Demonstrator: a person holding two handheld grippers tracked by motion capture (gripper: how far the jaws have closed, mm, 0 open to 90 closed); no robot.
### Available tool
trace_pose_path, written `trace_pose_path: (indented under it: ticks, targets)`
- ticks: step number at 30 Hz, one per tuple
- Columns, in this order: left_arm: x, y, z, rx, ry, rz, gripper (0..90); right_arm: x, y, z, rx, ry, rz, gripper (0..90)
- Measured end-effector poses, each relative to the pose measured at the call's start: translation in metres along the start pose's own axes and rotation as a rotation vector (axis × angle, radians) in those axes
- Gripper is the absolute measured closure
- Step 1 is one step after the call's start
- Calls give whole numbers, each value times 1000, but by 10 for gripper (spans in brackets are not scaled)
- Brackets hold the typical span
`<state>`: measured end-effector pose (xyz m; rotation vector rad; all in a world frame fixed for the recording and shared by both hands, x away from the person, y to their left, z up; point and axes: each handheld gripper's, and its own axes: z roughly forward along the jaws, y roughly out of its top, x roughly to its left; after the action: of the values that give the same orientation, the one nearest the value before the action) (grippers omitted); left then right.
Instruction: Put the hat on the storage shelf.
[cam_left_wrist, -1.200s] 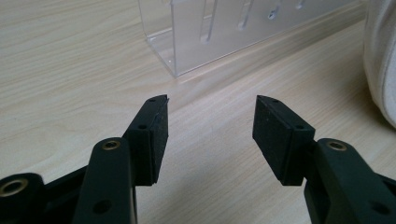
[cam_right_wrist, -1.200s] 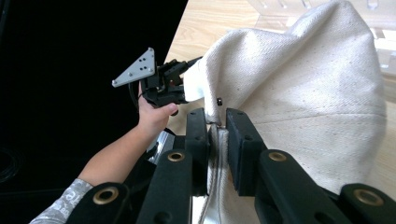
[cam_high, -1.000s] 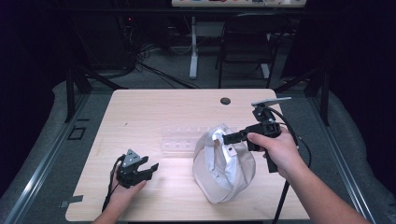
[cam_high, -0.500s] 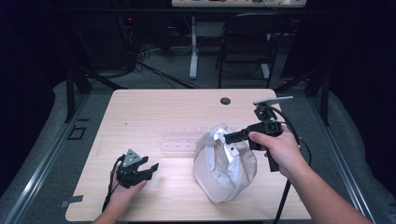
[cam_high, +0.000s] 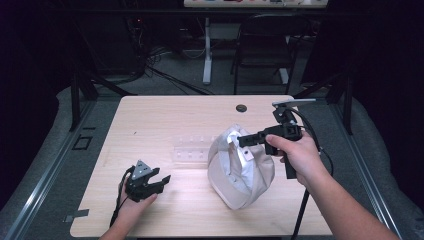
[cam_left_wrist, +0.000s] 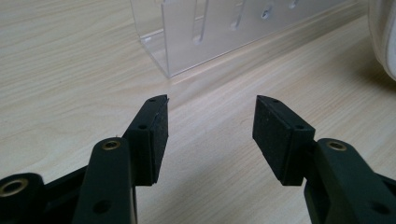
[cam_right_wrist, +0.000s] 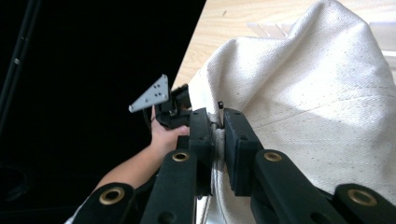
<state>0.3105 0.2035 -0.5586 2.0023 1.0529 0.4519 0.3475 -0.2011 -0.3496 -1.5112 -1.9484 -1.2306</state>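
A cream canvas bag (cam_high: 240, 167) stands slumped on the wooden table (cam_high: 165, 120), right of the middle. My right gripper (cam_high: 240, 142) is shut on the bag's upper edge and holds it up; in the right gripper view the cloth (cam_right_wrist: 317, 93) is pinched between the two pads (cam_right_wrist: 236, 144). My left gripper (cam_high: 161, 182) rests low on the table at the front left, open, with nothing between its fingers (cam_left_wrist: 152, 135). A clear plastic rack (cam_high: 192, 149) lies just left of the bag; its corner (cam_left_wrist: 187, 42) sits ahead of the left jaws.
A small dark round grommet (cam_high: 241, 107) is set into the table near its far edge. Beyond the table stand a chair (cam_high: 265, 55) and a table leg (cam_high: 206, 50) amid floor cables. The right gripper's cable (cam_high: 312, 137) trails off the table's right side.
The right gripper has shifted very slightly with the bag's edge, and the bag's folds have settled a little. The left gripper has stayed put.
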Motion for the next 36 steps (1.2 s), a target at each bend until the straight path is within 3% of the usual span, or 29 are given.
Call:
trace_pose_path:
  ticks: [22, 36]
  targets:
    - [-7, 3, 0, -9, -28, 12, 464, 23, 27, 7, -68, 53, -37, 827]
    - [-29, 22, -6, -74, -71, 78, 433, 29, 48, 16, -117, 90, -46, 827]
